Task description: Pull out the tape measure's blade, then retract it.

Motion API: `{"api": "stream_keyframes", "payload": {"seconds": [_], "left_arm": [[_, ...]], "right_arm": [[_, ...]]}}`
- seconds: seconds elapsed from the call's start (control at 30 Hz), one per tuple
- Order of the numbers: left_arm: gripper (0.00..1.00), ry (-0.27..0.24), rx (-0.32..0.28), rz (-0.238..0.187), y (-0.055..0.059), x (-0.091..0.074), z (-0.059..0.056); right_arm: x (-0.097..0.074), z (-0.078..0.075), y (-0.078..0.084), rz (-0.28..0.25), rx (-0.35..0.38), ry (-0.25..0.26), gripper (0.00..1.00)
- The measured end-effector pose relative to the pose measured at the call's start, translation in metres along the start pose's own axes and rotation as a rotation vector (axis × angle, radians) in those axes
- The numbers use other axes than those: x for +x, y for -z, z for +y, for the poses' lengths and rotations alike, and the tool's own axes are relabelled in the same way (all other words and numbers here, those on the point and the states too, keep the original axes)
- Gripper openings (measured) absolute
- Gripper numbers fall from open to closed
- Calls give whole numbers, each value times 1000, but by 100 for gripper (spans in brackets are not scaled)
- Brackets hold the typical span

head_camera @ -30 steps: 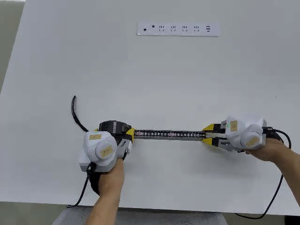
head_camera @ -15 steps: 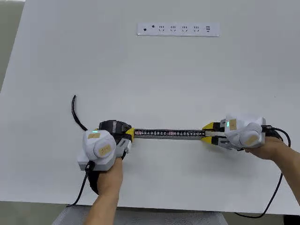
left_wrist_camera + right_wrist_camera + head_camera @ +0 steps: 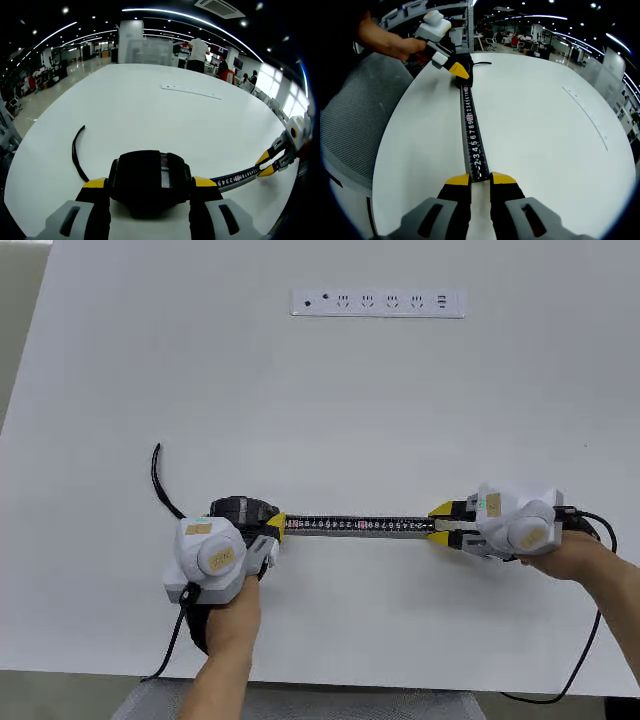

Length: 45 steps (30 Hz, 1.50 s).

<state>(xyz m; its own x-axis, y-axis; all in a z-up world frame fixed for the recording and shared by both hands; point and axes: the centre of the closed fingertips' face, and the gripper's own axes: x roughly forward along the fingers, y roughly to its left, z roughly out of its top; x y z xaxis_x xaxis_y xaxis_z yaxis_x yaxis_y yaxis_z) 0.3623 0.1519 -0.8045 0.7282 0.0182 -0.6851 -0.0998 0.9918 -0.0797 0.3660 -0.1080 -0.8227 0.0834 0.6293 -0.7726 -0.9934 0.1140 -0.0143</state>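
Observation:
The black tape measure case (image 3: 243, 512) rests on the white table, and my left gripper (image 3: 271, 530) is shut on it; in the left gripper view the case (image 3: 150, 176) sits between the yellow-tipped fingers (image 3: 95, 183). The dark blade (image 3: 358, 525) runs right from the case along the table to my right gripper (image 3: 441, 524), which is shut on its end. In the right gripper view the blade (image 3: 471, 137) stretches away from my right gripper (image 3: 480, 178) to the case (image 3: 464, 67) and the left gripper (image 3: 454, 66). The right gripper (image 3: 266, 164) also appears in the left gripper view.
A white power strip (image 3: 378, 303) lies at the far side of the table. The case's black wrist strap (image 3: 160, 480) curls on the table to the left of the case. Gripper cables (image 3: 590, 640) trail off the near table edge.
The right gripper has shifted slightly left toward the case, so a little less blade shows. The left gripper and case stay put.

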Motion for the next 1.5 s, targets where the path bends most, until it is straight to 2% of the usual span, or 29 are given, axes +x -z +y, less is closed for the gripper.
{"api": "stream_keyframes", "payload": {"seconds": [1.5], "left_arm": [[60,13,-14,8,0,-1,0]], "right_arm": [[17,9,-22,-25,-12,-18,12]]}}
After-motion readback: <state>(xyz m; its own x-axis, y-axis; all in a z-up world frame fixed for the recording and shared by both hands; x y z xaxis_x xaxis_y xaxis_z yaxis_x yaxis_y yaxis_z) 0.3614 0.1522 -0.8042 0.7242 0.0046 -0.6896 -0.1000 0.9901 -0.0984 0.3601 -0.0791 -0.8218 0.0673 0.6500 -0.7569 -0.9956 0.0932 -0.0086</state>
